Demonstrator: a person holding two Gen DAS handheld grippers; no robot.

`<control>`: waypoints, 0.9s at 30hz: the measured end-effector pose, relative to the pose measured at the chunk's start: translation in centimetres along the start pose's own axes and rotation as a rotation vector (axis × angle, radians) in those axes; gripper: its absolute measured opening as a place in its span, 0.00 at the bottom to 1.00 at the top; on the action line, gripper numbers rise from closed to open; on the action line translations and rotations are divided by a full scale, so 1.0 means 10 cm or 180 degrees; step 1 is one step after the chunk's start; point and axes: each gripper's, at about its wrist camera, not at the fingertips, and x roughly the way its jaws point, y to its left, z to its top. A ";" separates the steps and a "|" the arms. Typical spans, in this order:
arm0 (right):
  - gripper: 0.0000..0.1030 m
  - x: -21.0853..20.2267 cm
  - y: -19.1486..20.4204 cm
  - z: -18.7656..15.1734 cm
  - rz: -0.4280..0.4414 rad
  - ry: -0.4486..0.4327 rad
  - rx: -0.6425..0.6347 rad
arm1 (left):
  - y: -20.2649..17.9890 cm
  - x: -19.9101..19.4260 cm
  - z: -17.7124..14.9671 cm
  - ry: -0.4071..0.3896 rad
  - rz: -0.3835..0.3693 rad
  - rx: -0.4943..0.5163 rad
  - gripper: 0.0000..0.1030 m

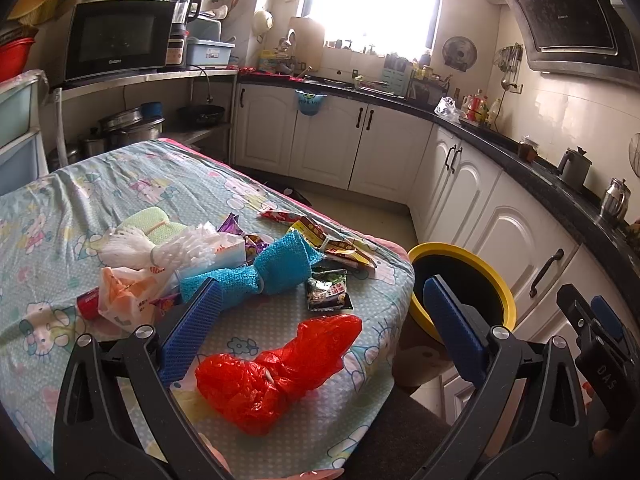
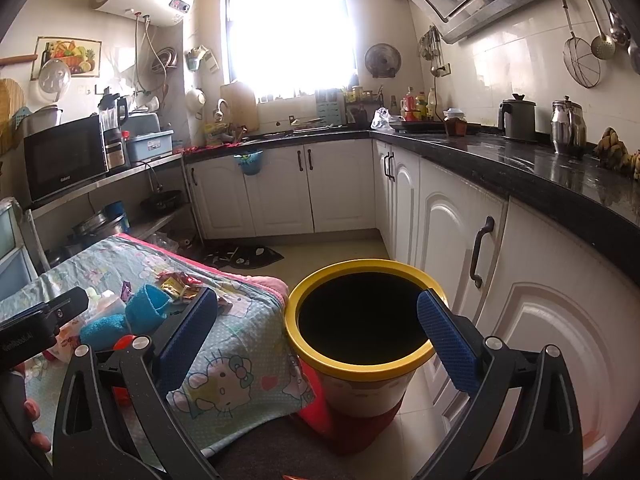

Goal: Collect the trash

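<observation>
Trash lies on a table covered with a pale blue cartoon cloth. A crumpled red plastic bag lies nearest, between the fingers of my open, empty left gripper. Behind it are a blue knitted cloth, snack wrappers, a dark foil packet, white foam netting and an orange-white bag. A yellow-rimmed bin stands on the floor right of the table; my open, empty right gripper hovers over its mouth. The bin's rim also shows in the left wrist view.
White cabinets under a black countertop run along the right and back. A microwave sits on a shelf at the left, pots below it. The right gripper's body shows at the far right in the left wrist view.
</observation>
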 end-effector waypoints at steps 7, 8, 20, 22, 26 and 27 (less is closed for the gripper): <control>0.94 0.00 0.00 0.00 0.0003 -0.0001 0.0003 | -0.01 0.00 0.00 -0.0001 -0.0001 0.0001 0.90; 0.94 0.00 0.01 0.00 0.0002 -0.0003 0.0001 | -0.01 0.00 0.00 0.0002 0.0005 0.0006 0.90; 0.94 -0.05 0.07 0.02 0.0027 -0.0027 0.0006 | -0.01 -0.01 0.01 0.0002 0.0013 0.0000 0.90; 0.94 -0.04 0.03 0.03 0.0045 -0.0024 0.0014 | -0.01 -0.02 0.00 -0.0003 0.0013 0.0002 0.90; 0.94 -0.03 0.02 0.04 0.0067 -0.0002 0.0020 | -0.01 -0.03 0.01 -0.0004 0.0024 -0.0012 0.90; 0.94 -0.03 0.02 0.04 0.0078 -0.0001 0.0015 | 0.00 -0.03 0.01 -0.0007 0.0026 -0.0020 0.90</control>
